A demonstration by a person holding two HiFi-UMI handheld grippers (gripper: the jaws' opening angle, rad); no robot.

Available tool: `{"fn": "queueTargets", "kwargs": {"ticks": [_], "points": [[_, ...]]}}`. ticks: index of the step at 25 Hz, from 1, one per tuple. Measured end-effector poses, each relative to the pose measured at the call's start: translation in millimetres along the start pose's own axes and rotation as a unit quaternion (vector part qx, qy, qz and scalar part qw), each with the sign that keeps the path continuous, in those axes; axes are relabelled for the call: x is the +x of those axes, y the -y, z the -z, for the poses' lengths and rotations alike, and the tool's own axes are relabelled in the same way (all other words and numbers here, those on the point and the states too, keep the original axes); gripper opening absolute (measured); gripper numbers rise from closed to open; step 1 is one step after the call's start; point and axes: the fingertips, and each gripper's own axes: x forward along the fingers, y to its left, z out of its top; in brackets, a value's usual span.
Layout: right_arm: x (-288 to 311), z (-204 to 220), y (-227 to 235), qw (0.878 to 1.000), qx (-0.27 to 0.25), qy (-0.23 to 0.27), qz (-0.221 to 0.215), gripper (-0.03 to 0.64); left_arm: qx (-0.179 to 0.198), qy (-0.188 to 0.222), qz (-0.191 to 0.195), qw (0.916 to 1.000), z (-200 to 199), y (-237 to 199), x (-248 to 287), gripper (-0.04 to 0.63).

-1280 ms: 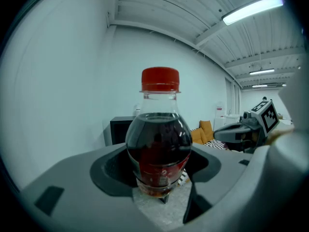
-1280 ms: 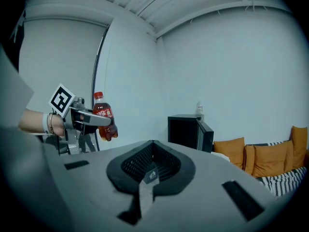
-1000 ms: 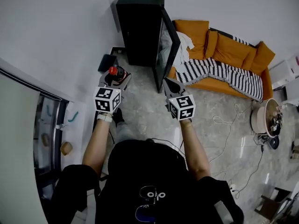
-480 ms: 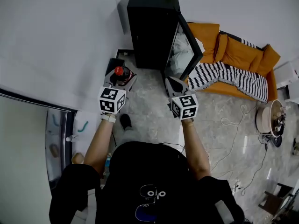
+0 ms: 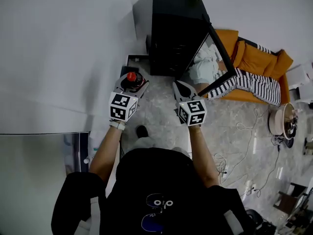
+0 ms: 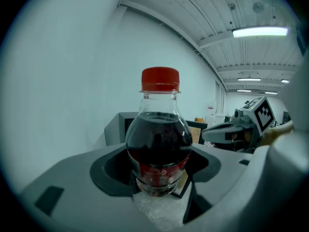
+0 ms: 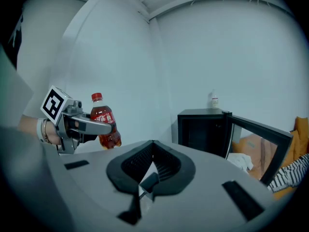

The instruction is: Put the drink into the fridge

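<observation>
Head view: fridge (image 5: 171,43) nearer than before.

An orange sofa (image 5: 254,58) stands against a plain white wall (image 5: 63,48), with a black-and-white striped throw (image 5: 252,84) draped over its seat and front. In front of the sofa lies a pale, glossy marbled floor (image 5: 156,106) where thin cables (image 5: 243,131) trail in loops, and near the sofa's right end sits a round tub-like thing (image 5: 278,122), too small to make out further. Above the sofa's wall, a ribbed white ceiling (image 6: 193,13) carries long strip lights (image 6: 260,32), all lit.
</observation>
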Motion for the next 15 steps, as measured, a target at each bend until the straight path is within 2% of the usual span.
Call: {"fn": "queueTargets", "kwargs": {"ticks": [7,15], "points": [[46.5,-10.8,-27.7,1.000,-0.001,-0.008,0.010,0.008,-0.007,0.000,0.008,0.9999,5.6,-55.9,-0.4,0.307],[86.8,-19.7,-20.7,1.000,-0.001,-0.005,0.019,0.008,-0.010,-0.004,0.018,0.9998,10.0,-86.0,23.4,0.307]]}}
